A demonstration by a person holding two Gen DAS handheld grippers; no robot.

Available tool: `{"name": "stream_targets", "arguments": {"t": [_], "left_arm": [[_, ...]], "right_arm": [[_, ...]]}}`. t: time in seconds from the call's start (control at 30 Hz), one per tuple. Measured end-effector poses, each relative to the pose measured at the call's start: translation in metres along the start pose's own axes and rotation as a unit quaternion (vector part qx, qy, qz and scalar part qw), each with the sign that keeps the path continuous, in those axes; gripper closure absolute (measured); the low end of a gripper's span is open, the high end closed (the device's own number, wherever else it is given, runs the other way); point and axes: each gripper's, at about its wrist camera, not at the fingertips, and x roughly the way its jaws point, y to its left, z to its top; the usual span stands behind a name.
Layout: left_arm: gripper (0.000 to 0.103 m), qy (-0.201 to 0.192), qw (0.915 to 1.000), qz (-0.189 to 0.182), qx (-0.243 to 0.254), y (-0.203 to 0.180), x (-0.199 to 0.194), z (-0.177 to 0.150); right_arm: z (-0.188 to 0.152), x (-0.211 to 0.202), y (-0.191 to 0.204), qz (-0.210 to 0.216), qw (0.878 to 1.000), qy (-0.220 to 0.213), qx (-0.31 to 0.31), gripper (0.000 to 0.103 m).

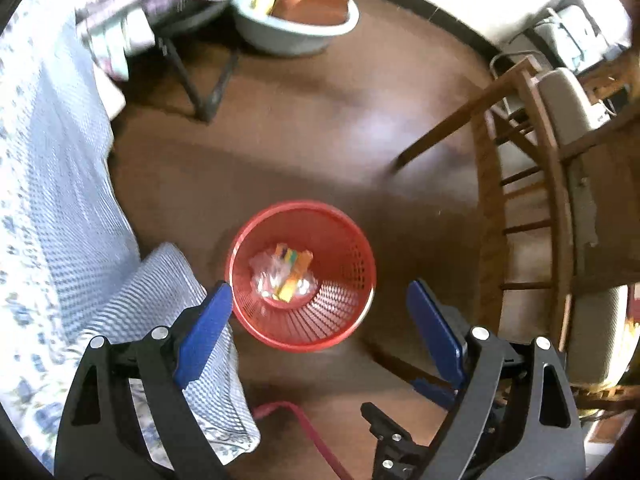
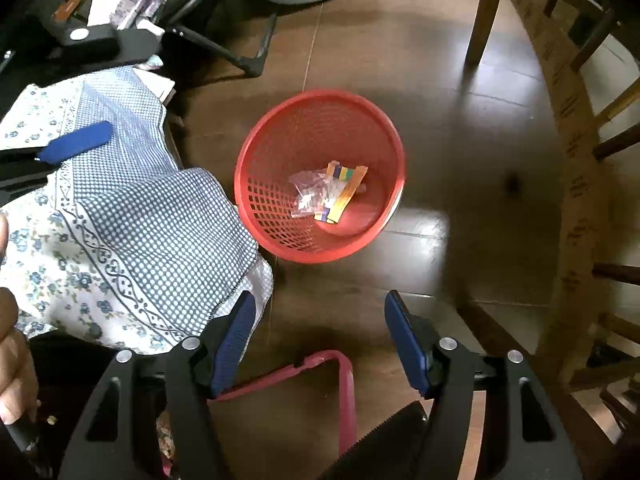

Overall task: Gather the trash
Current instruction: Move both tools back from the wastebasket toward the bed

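A red mesh waste basket [image 1: 356, 300] stands on the dark brown floor; it also shows in the right wrist view [image 2: 280, 216]. Inside lie a crumpled clear plastic wrapper [image 1: 270, 272] [image 2: 310, 194] and a colourful orange wrapper [image 1: 294, 270] [image 2: 344, 192]. My left gripper [image 1: 320, 300] is open and empty, held above the basket's near rim. My right gripper [image 2: 320, 320] is open and empty, above the floor just short of the basket. One blue finger [image 2: 76, 144] of the left gripper shows at the left of the right wrist view.
A blue-and-white patterned cloth [image 1: 52, 184] [image 2: 132, 216] hangs at the left, beside the basket. A wooden chair [image 1: 532, 184] [image 2: 568, 128] stands at the right. A pale basin [image 1: 296, 28] with brown bowls sits at the back. A pink frame [image 2: 344, 384] lies on the floor below.
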Motion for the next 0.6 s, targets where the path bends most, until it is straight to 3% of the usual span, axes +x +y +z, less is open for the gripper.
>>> {"name": "stream_targets", "arguments": {"t": [0.07,0.27,0.5,0.6], "left_arm": [[0.017,-0.022,0.9996,0.0,0.017,-0.006,-0.017,-0.005],[0.017,-0.067,0.9955,0.01,0.066,-0.023,-0.058,-0.026],[0.017,-0.126,0.9899,-0.035,0.054,-0.006,-0.122,-0.045],[0.017,-0.16,0.9857,-0.04,0.035,0.011,-0.16,-0.05]], "right_arm": [[-0.001,-0.013,0.004,-0.003,1.0,-0.014,-0.005,0.025],[-0.004,-0.045,0.013,-0.012,0.999,-0.045,-0.014,0.02],[-0.003,-0.08,0.029,-0.024,0.996,-0.083,-0.023,0.02],[-0.002,-0.101,0.057,-0.022,0.993,-0.108,-0.046,0.02]]}}
